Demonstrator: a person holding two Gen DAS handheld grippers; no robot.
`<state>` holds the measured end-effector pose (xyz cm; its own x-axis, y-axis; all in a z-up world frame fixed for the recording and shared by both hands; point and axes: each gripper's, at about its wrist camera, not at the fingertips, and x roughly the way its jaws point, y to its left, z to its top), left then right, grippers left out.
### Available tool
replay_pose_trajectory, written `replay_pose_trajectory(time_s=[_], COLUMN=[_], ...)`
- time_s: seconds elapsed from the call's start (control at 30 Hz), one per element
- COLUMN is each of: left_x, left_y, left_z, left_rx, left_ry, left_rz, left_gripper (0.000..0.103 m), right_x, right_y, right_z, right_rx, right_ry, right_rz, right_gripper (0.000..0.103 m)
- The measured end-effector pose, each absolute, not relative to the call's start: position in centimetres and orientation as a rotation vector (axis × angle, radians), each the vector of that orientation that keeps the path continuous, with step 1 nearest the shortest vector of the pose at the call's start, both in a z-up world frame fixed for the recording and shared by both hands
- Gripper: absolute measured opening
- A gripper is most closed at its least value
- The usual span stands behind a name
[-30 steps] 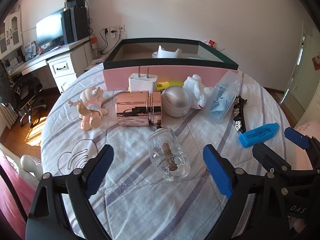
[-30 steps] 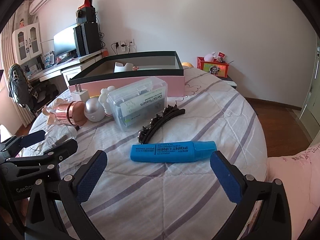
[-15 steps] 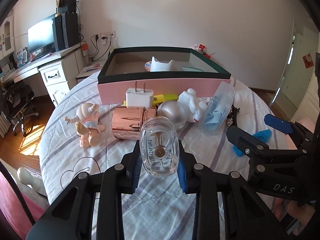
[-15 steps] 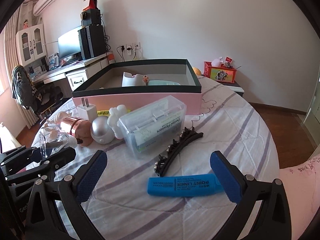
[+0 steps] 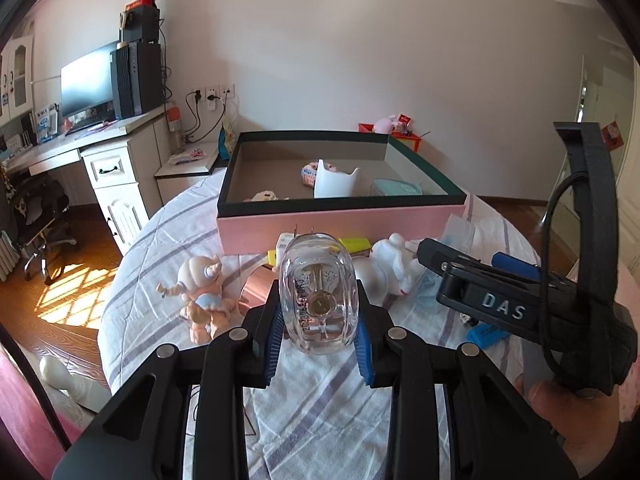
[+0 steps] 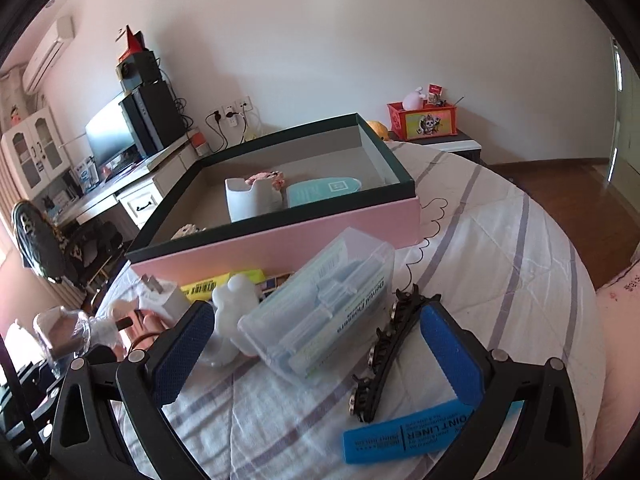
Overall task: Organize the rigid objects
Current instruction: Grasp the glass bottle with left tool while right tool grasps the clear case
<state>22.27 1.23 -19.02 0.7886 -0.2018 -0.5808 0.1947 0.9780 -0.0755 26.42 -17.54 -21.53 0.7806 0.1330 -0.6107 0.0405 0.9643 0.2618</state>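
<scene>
Only our left wrist cam shows the doll figurine [image 5: 202, 294] & copper tin [image 5: 256, 289]; only the right cam shows the floss box [image 6: 320, 308] & black hair clip [image 6: 390, 346] w/ blue highlighter [image 6: 412, 436] just below. Our left gripper [image 5: 319, 334] pinches the glass bottle [image 5: 319, 306] above the table, in front of the pink box [image 5: 340, 224]. Our right gripper [image 6: 316, 354] is spread wide, holding nothing, pads either side of floss box & clip
</scene>
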Motion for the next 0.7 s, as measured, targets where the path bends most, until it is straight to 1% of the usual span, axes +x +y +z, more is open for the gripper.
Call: replay_pose_trajectory(time_s=[0.1, 0.13, 0.2, 0.33, 0.4, 0.43, 0.5, 0.57, 0.7], left_x=[22.8, 23.0, 23.3, 23.8, 23.9, 23.9, 23.8, 23.7, 23.9], left_y=[1.3, 1.4, 1.5, 1.7, 1.6, 1.5, 1.3, 1.1, 0.6], left_z=[-19.0, -19.1, -19.3, -19.7, -19.8, -19.8, -19.8, -19.8, -19.9], left_rx=[-0.011, -0.013, -0.016, -0.019, -0.02, -0.018, -0.014, -0.009, -0.004], left_ry=[0.628, 0.634, 0.647, 0.66, 0.663, 0.664, 0.662, 0.661, 0.665], left_rz=[-0.217, -0.219, -0.221, -0.22, -0.226, -0.228, -0.237, -0.24, -0.243], left_gripper=[0.031, 0.031, 0.031, 0.031, 0.031, 0.031, 0.031, 0.031, 0.031], right_x=[28.1, 28.5, 29.1, 29.0, 28.7, 28.5, 27.9, 27.6, 28.2], right_y=[-17.9, -18.0, -18.3, -18.8, -19.0, -19.1, -19.2, -19.2, -19.4], right_z=[-21.7, -22.0, -22.6, -23.1, -22.8, -22.7, -22.6, -22.6, -22.8], right_rx=[0.3, 0.312, 0.334, 0.33, 0.305, 0.288, 0.263, 0.221, 0.183], right_ry=[0.695, 0.707, 0.736, 0.742, 0.735, 0.732, 0.731, 0.735, 0.75], right_rz=[0.054, 0.06, 0.088, 0.132, 0.133, 0.134, 0.125, 0.106, 0.075], right_gripper=[0.103, 0.101, 0.083, 0.074, 0.062, 0.059, 0.049, 0.042, 0.041])
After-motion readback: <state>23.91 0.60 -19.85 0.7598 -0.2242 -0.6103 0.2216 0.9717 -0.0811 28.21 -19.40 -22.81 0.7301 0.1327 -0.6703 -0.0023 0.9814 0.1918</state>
